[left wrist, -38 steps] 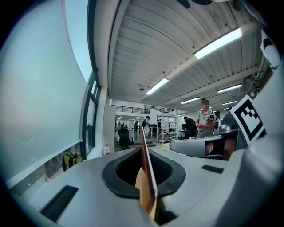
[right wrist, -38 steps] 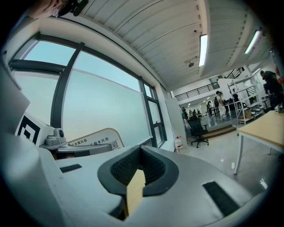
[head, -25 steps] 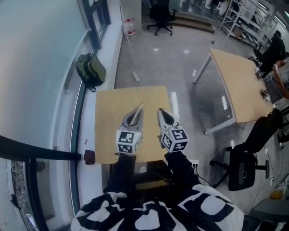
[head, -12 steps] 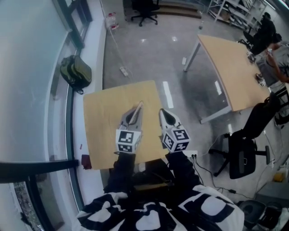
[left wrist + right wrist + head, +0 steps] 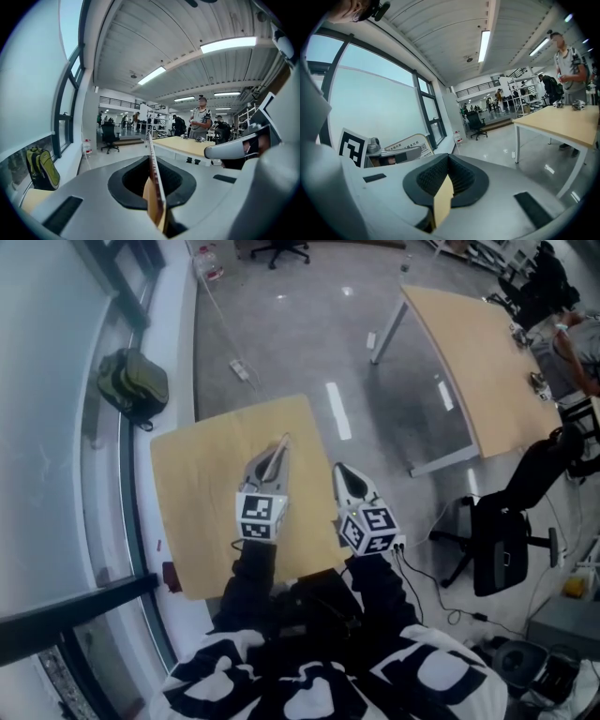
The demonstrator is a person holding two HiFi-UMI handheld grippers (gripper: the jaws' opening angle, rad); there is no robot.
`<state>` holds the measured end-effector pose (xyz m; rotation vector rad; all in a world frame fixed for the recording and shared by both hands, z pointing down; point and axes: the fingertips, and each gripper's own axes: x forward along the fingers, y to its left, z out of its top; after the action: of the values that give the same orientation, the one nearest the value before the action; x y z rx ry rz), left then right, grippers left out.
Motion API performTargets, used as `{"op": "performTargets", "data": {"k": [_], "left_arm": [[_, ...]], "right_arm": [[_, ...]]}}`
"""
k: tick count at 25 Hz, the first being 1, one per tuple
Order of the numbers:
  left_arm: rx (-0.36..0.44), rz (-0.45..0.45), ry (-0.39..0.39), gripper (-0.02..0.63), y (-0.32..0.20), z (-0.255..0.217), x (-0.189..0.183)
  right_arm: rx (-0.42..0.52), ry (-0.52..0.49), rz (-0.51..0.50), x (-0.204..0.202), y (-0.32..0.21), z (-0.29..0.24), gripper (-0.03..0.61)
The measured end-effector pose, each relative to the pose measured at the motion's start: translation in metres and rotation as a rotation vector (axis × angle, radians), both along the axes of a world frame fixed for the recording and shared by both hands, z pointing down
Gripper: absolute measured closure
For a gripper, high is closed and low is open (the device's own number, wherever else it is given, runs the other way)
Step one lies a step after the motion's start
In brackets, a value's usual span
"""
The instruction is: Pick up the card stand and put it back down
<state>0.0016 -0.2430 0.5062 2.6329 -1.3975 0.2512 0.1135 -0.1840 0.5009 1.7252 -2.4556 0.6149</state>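
Two grippers are hanging over the small wooden surface (image 5: 192, 484). The left gripper (image 5: 274, 457) has its jaws pinching the card stand (image 5: 408, 143), a thin panel sitting edge-up between them; can't tell if it touches the surface. The right gripper (image 5: 345, 479) is just beside it, jaws pressed together on nothing. The only container-ish thing is a green bag (image 5: 133, 385) by the window, and its contents are hidden.

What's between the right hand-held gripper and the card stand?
Only bare table, in the head view; the card stand sits clamped in the left hand-held gripper.
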Motion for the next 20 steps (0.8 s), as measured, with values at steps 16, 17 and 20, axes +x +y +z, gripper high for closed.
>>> {"op": "performTargets", "data": {"k": [16, 17, 20], "left_arm": [[-0.070, 0.212, -0.068, 0.588, -0.117, 0.065, 0.030], [-0.081, 0.239, -0.074, 0.588, -0.123, 0.070, 0.033], [-0.103, 0.304, -0.088, 0.588, -0.138, 0.085, 0.038]], "right_arm": [[-0.077, -0.027, -0.011, 0.032, -0.068, 0.052, 0.576], [-0.080, -0.026, -0.010, 0.034, -0.072, 0.055, 0.576], [-0.092, -0.023, -0.007, 0.041, -0.083, 0.065, 0.576]]}}
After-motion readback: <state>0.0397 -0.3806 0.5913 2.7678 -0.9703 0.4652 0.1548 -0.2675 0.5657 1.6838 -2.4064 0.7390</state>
